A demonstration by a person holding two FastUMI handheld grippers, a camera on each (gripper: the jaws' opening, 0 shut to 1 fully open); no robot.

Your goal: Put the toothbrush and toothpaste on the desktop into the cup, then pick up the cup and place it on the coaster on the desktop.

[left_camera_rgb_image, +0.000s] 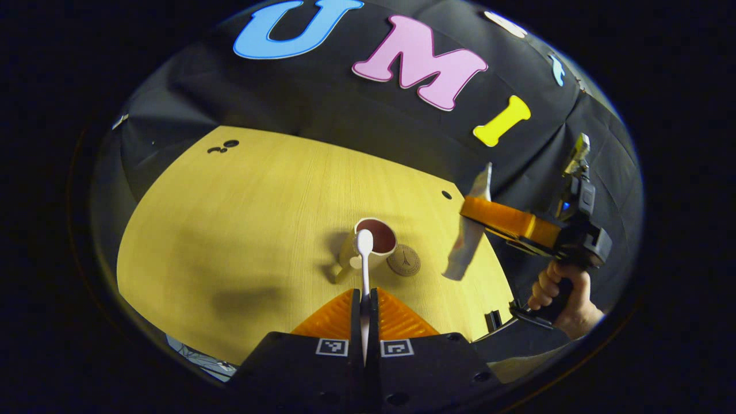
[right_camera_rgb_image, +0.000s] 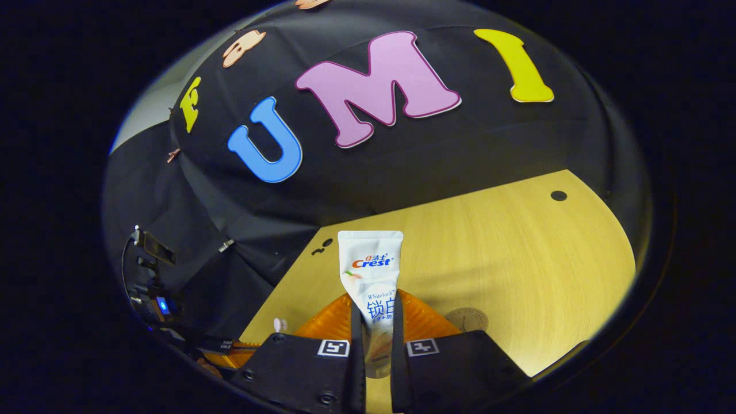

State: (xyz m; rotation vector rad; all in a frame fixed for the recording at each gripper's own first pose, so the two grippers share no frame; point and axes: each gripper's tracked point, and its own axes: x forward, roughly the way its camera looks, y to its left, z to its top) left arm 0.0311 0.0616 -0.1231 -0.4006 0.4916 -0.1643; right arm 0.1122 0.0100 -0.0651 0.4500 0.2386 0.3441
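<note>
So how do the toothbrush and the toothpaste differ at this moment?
The toothbrush is thin and white, its head over the cup; the toothpaste is a broad flat tube held off to the side of it. Shared: both are lifted off the table, each clamped between a gripper's fingers.

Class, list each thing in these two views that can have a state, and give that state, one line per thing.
toothbrush: clamped by the left gripper, its head over the cup's mouth.
toothpaste: clamped by the right gripper, held in the air.
cup: upright on the desktop, beside the coaster, not on it.
coaster: flat on the desktop, nothing on it.
</note>
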